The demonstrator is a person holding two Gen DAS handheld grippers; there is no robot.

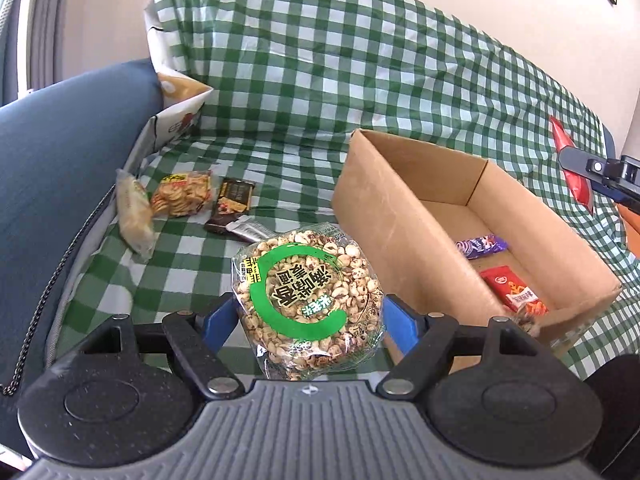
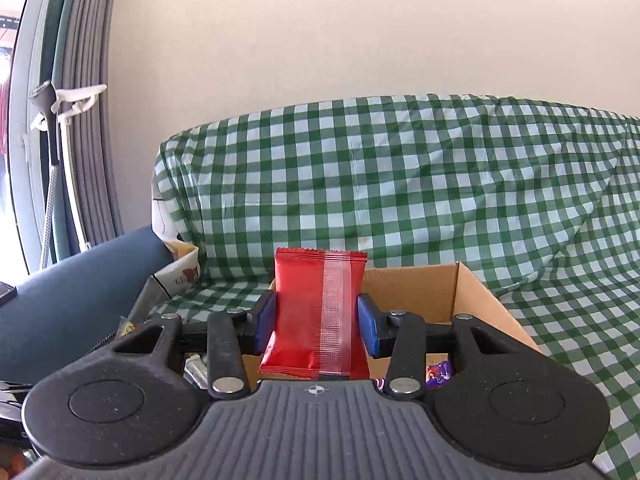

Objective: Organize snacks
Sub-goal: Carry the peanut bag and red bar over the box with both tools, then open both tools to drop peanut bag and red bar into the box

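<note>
Puffed-grain pack (image 1: 308, 300) clamped in left claw (image 1: 308, 320)

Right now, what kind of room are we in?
Probably a living room at home: a sofa draped in a green checked cloth, curtains by a window, and a box for snacks on the seat.

Bright daylight floods in from the window (image 2: 16, 120) at left; both fisheye views bend at the edges, sharp throughout, with soft shadows.
</note>
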